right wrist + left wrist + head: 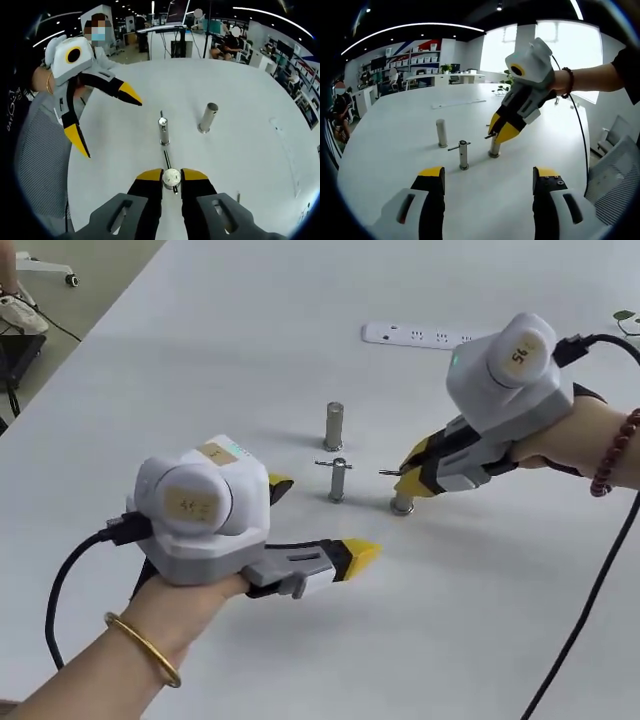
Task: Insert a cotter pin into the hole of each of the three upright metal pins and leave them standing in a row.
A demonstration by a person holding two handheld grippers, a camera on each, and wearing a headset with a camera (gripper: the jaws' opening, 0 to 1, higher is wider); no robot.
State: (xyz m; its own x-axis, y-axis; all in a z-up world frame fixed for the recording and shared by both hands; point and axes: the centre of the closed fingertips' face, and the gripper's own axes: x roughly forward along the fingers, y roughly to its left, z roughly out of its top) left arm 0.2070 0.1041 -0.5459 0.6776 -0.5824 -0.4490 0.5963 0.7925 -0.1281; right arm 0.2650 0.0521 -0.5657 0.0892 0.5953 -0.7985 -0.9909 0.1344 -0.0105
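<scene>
Right gripper (172, 176): jaws narrow, pinching a cotter pin (389, 472) whose tip pokes out past the fingertips. The near metal pin (402, 503) stands directly under the tips. Middle pin (338, 480), just ahead of them, already has a cotter through it. Far pin (334, 426), beyond that, looks bare. Left gripper (488, 172): jaws wide, holding nothing, well back from the row. Looks like the second insertion of three. Next move: line the tip up with the cross-hole and push level without tipping the pin; the left could steady it. Right gripper's sticker (520, 353) shows two digits, 56 or 95, can't settle which. Left's sticker (195, 505) is unreadable.
</scene>
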